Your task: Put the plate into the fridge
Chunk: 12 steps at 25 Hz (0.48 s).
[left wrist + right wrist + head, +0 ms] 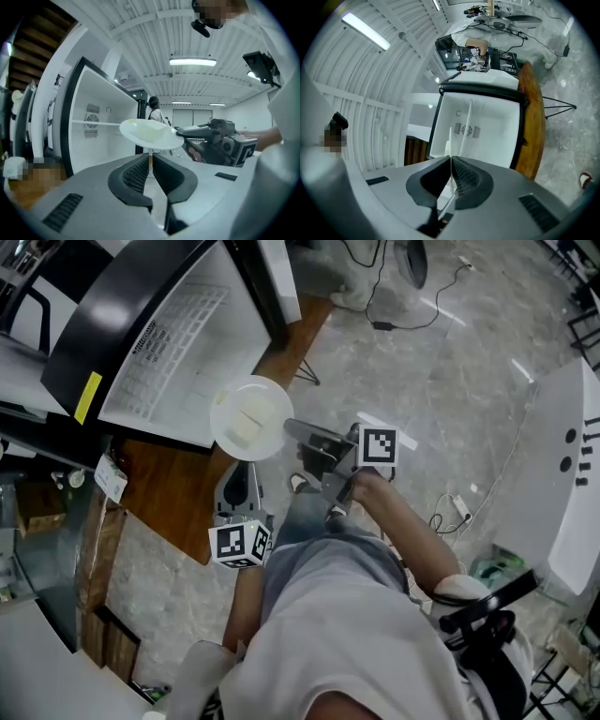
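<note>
The round white plate (246, 416) hangs in the air just in front of the open white fridge with its black frame (169, 352), and is not yet inside. The right gripper (292, 430) has its jaws clamped on the plate's rim at the side away from the fridge. It holds the plate close to level, likely so that it can slide flat into the compartment. The left gripper (242, 472) sits just below the plate without touching it, its jaws barely parted with nothing between them. I judge it stands aside to leave the carrying to the other. By count: one plate, one fridge, two grippers.
</note>
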Tool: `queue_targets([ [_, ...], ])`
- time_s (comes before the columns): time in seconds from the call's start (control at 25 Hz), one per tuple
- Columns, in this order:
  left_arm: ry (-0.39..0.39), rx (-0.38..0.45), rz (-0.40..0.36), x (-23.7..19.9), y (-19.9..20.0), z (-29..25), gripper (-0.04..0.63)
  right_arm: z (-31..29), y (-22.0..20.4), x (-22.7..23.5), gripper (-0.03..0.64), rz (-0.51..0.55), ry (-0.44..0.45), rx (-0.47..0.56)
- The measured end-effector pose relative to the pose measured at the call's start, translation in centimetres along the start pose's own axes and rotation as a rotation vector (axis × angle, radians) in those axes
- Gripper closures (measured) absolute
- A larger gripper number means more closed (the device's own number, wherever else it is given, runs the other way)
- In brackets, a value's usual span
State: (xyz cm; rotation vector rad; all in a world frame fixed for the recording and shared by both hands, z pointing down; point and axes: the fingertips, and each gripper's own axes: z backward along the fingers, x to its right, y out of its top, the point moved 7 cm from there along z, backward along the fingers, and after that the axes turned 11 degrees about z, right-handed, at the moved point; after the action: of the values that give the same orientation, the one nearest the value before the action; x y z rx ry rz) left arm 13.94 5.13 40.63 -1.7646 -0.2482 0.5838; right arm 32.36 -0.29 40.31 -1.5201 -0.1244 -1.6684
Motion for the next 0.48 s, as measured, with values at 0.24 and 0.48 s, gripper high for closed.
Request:
queue_targets([
  [0.24, 0.068, 0.096, -0.002, -1.6, 3.4, -3.4, 0.555, -5.0, 3.4, 1.0, 0.595, -0.025, 0.029, -0.052],
  [0.48, 0.150, 0.160, 0.007, -4.8, 6.1, -7.7, 0.558, -10.9, 7.9, 3.2, 0.595, -0.030, 0.040, -0.123],
])
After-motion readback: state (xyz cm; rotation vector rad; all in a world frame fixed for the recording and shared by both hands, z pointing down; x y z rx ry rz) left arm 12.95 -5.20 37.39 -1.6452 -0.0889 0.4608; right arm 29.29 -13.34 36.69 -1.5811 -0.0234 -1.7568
